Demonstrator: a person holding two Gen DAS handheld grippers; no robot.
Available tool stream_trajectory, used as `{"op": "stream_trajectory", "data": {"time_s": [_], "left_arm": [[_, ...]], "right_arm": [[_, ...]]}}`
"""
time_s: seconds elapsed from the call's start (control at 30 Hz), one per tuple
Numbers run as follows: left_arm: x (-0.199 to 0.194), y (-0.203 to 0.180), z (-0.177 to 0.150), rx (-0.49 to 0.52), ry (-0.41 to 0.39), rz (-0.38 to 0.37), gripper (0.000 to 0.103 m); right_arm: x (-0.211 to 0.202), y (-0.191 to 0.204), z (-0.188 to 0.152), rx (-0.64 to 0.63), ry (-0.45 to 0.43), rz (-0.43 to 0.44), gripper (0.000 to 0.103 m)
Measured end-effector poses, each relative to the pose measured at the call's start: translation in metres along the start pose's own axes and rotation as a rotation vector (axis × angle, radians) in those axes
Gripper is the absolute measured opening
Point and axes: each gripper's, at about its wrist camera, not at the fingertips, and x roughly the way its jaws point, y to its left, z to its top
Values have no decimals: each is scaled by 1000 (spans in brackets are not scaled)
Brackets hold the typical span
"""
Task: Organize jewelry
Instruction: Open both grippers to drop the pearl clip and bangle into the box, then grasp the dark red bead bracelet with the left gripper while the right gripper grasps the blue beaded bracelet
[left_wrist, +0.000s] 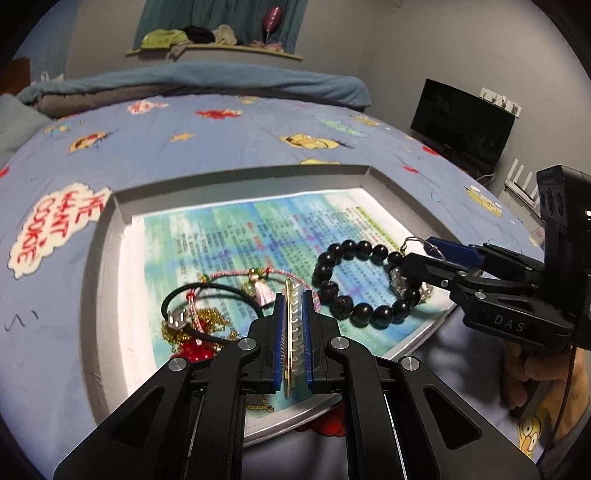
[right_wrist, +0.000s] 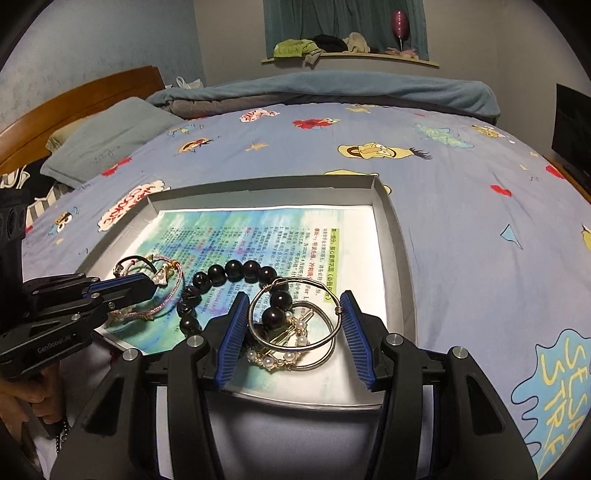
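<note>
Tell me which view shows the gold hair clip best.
Left wrist view: the gold hair clip stands clamped between the left gripper pads, full length visible. The right wrist view shows only that gripper side-on, the clip hidden.

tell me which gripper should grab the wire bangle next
Right. The right gripper is open with the wire bangle lying between its fingers. The left gripper is shut on a gold hair clip.

"DAS" is embossed on the right gripper (left_wrist: 415, 254) body; "GenRobot.AI" is printed on the left gripper (right_wrist: 146, 290) body. The bedsheet (left_wrist: 221, 147) bears "ME WANT COOKIE" – and, partly cut off, "SESA STRE". The printed sheet (right_wrist: 266, 236) in the tray – too small to read.
</note>
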Motion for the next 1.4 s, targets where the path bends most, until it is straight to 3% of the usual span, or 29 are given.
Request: {"op": "stream_trajectory", "data": {"time_s": [0.1, 0.23, 0.27, 0.57, 0.83, 1.17, 1.4], "left_arm": [[-5, 1, -1, -4, -14, 1, 22], [-19, 5, -1, -14, -50, 7, 49], [-21, 6, -1, -14, -57, 8, 51], [-58, 1, -19, 23, -92, -2, 51], [-98, 3, -43, 30, -140, -23, 51], [-118, 18, -79, 45, -110, -2, 51], [-124, 4, -114, 119, -36, -76, 46]], "right_arm": [[-3, 0, -2, 1, -10, 7, 58], [-11, 0, -3, -3, -46, 11, 64], [-14, 0, -3, -5, -59, 13, 65], [-54, 10, -22, -47, -159, 49, 65], [-70, 20, -46, -61, -148, 73, 65], [-76, 38, -66, -91, -126, 97, 65], [-81, 52, -77, -133, -115, 106, 65]]}}
